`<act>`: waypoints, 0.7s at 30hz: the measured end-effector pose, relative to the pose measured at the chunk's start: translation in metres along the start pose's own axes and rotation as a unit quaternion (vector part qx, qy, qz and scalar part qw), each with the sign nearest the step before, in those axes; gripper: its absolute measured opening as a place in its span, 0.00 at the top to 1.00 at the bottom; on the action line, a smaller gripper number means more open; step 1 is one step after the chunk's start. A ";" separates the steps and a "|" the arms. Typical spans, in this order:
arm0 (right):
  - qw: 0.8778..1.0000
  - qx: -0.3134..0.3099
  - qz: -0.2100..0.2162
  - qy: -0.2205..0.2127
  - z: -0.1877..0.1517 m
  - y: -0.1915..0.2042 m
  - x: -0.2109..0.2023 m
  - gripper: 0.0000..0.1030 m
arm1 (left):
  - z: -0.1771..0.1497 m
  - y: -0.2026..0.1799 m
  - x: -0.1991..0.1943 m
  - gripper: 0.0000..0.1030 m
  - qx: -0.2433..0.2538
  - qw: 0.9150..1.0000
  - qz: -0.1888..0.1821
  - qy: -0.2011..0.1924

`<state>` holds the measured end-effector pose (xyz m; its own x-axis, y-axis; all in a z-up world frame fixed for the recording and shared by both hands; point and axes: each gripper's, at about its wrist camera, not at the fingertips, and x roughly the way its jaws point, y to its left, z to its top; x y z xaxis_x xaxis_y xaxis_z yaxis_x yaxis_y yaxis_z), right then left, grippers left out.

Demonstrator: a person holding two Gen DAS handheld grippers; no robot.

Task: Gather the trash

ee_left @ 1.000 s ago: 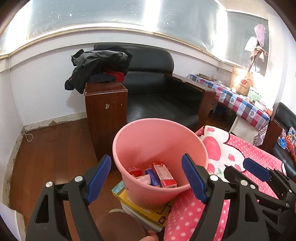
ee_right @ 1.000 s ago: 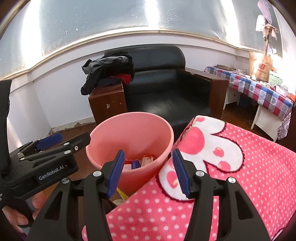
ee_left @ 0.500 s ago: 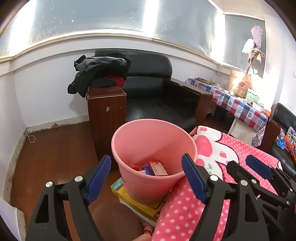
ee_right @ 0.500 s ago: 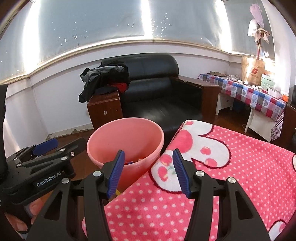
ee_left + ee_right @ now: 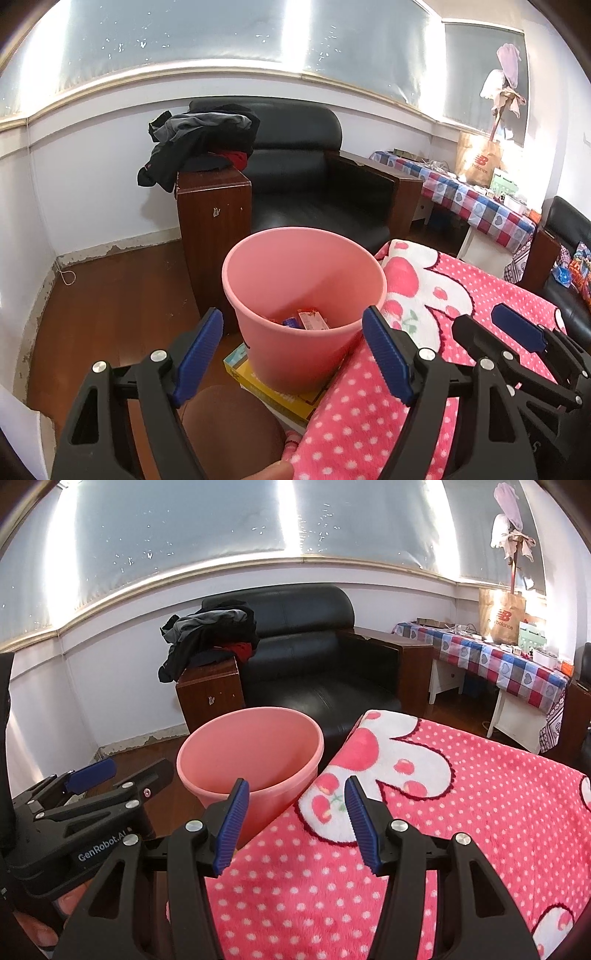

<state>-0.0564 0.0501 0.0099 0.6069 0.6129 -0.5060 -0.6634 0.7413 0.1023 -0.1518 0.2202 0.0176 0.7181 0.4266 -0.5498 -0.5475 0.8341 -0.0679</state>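
We judge the step in hand to be a search: both tongs are empty and pulled away from the pink bin (image 5: 303, 306), so we look for the next piece of litter. Our left tongs (image 5: 291, 354) stand wide apart with nothing between them, and our right tongs (image 5: 293, 819) are likewise apart and clamped on nothing. To do this well we should sweep the pink dotted blanket (image 5: 424, 830) and the wooden floor (image 5: 110, 295) slowly, since no loose trash shows in either view. When a piece is found, we should carry it over the rim before letting go, as the bin stands just beyond the blanket's near-left edge and a short drop could land on the cloth. We would also avoid knocking the bin, which sits on a yellow box (image 5: 273, 391) and may tip.

The bin is a smooth pink plastic bucket, wider at the rim than at the base, upright and open. At its bottom lie a few small wrappers or cartons (image 5: 303, 321), red, white and blue; we cannot read them. It is far from full. Behind it are a black armchair (image 5: 314, 184) and a heap of dark clothes (image 5: 199, 144) on the armchair's wooden arm.
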 end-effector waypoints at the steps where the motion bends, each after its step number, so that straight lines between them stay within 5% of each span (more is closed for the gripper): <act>1: 1.000 0.000 0.000 0.000 0.000 0.000 -0.001 0.47 | 0.000 0.000 -0.001 0.26 0.001 1.000 0.000 0.000; 21: 1.000 0.008 -0.003 0.000 0.002 -0.005 -0.004 0.47 | 0.001 -0.008 -0.003 0.29 0.011 1.000 -0.003 0.000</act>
<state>-0.0547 0.0448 0.0127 0.6106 0.6086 -0.5067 -0.6526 0.7492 0.1133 -0.1496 0.2121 0.0205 0.7205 0.4221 -0.5501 -0.5339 0.8439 -0.0517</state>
